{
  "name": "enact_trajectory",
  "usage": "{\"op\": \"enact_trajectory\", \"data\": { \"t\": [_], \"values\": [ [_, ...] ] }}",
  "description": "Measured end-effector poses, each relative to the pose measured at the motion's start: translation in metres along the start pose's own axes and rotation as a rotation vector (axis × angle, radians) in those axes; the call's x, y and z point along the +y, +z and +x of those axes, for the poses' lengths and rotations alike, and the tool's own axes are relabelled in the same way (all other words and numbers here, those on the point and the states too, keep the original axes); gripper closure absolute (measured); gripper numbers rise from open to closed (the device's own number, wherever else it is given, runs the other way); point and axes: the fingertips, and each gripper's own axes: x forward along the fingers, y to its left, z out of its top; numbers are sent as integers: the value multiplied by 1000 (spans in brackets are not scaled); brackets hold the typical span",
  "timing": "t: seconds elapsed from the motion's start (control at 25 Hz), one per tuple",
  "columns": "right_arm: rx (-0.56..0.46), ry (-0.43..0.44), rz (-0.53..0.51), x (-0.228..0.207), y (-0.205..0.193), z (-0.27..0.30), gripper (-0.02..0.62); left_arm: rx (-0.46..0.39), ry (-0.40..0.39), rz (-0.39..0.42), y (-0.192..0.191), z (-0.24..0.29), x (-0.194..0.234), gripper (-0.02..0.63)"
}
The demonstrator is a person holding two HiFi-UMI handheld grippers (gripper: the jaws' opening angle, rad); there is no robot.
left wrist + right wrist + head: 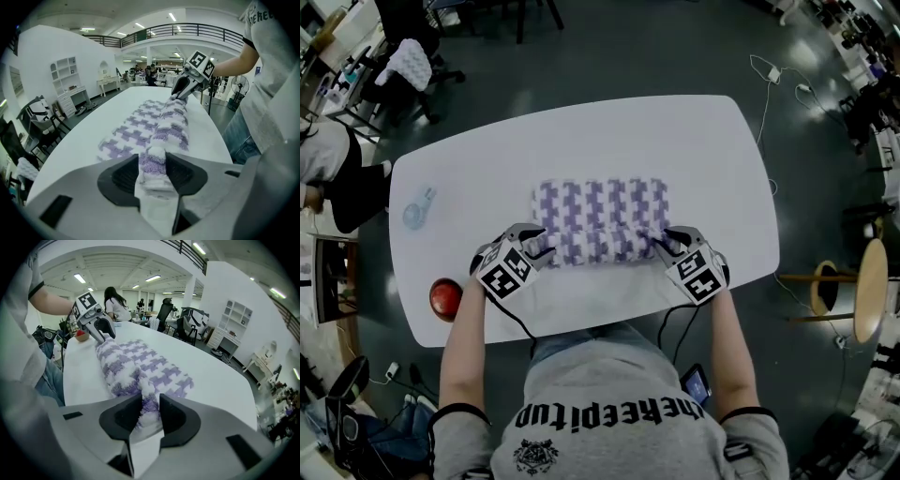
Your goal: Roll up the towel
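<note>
Towel (600,220), one, purple-white check, on white table (703,141), near edge rolled. Two grippers: left gripper (542,251) pinches roll's left end, right gripper (661,244) pinches right end, jaws part-spread on fabric. One red ball (445,298). One pale blue item (417,211), in head view only.

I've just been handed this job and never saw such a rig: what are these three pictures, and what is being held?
There is no robot here: a person holds a pair of tongs in each hand. The head view looks down from the person's head onto a white table. The other two views come from cameras riding on each pair of tongs, looking along them. On the table lie a purple-and-white towel, partly rolled along its near edge, and a red round thing at the near left corner. The left tongs pinch the roll's left end, the right tongs its right end.
</note>
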Motion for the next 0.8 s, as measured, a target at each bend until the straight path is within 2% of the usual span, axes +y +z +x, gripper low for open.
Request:
{"op": "enact_trajectory", "data": {
  "t": [0.8],
  "values": [
    [34,-68,47,-55,27,49,483,14,50,-15,8,29,69,422]
  ]
}}
